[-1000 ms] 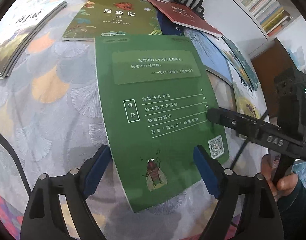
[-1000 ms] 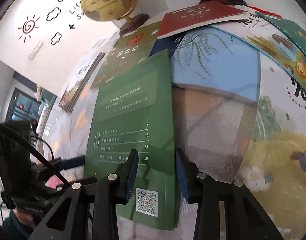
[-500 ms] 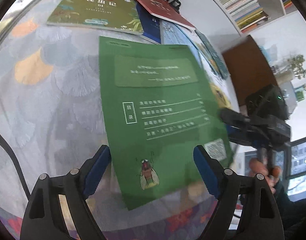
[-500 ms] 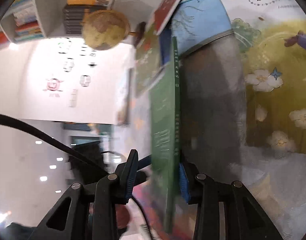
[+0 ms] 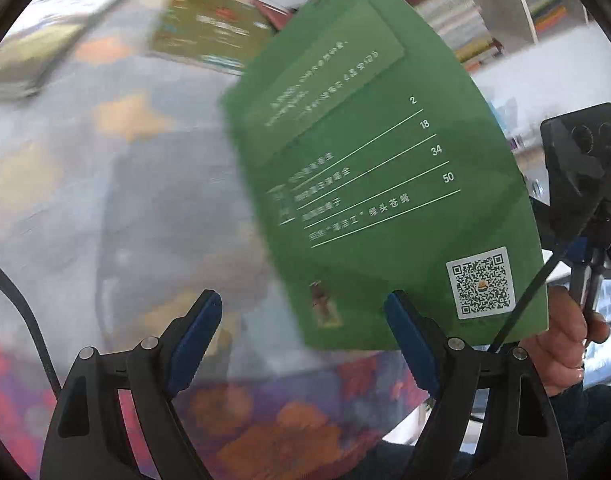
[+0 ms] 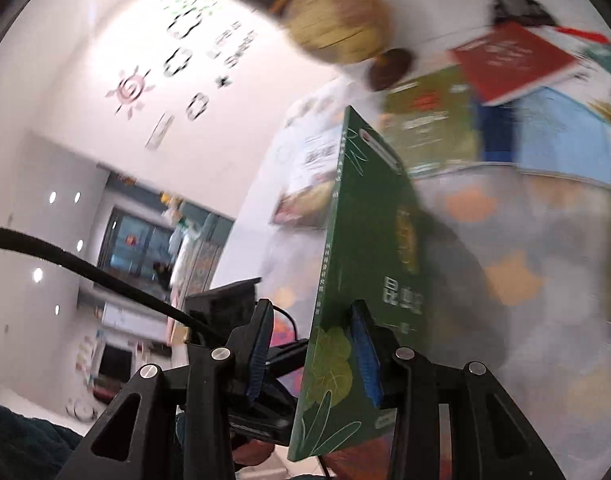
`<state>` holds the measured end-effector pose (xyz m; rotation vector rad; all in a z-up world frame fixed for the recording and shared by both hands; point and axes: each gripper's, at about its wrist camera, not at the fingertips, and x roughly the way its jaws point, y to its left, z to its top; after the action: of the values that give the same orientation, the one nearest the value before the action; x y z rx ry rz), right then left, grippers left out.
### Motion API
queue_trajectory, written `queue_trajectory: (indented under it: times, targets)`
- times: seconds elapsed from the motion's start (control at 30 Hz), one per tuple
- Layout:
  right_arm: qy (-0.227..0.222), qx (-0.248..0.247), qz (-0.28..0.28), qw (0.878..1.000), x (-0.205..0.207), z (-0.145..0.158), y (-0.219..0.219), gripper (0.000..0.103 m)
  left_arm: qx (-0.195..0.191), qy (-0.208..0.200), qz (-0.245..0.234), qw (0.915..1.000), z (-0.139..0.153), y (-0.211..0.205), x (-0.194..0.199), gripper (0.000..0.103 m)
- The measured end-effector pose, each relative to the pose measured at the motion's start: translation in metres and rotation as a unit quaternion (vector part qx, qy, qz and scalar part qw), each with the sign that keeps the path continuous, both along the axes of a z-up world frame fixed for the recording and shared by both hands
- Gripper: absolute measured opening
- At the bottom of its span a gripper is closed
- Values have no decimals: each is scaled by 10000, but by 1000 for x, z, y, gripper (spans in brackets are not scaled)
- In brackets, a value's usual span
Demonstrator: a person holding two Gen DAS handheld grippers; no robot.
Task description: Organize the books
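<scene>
Right wrist: right claw [image 6: 313, 352] pinching green book [image 6: 369, 264] (front cover), left wrist: back cover, left claw [image 5: 301, 344] spread.

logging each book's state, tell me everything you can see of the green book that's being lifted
The green book is a thin softcover with a matte green cover. One side shows a contents list in white lines with page numbers 2, 18, 34 and 50, a QR code and a small insect drawing; the other side carries leaf drawings and a title. It is off the patterned tablecloth, standing nearly on edge and tilted. The right gripper holds its lower corner; the left gripper is open and apart from it.
</scene>
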<state>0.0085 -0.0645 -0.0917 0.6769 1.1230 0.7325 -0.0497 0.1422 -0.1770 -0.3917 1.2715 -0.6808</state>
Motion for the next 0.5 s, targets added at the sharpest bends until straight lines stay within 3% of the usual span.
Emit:
queue_trajectory:
  times: [0.13, 0.27, 0.3, 0.4, 0.5]
  targets:
    - [135, 57, 409, 9991, 5, -8, 55, 39, 217, -9, 631, 9978, 5, 65, -18, 82]
    - [433, 63, 489, 9978, 6, -30, 85, 39, 1191, 154, 1225, 9852, -9, 120, -26, 82]
    - [466, -23, 430, 9980, 2, -37, 82, 39, 1193, 206, 1322, 9838, -13, 131, -28, 82]
    - [471, -985, 286, 9936, 1, -51, 87, 39, 807, 276, 1419, 9862, -17, 138, -29, 82]
    - [581, -1818, 150, 9815, -3, -72, 84, 39, 893, 170, 1127, 9895, -17, 115, -27, 82]
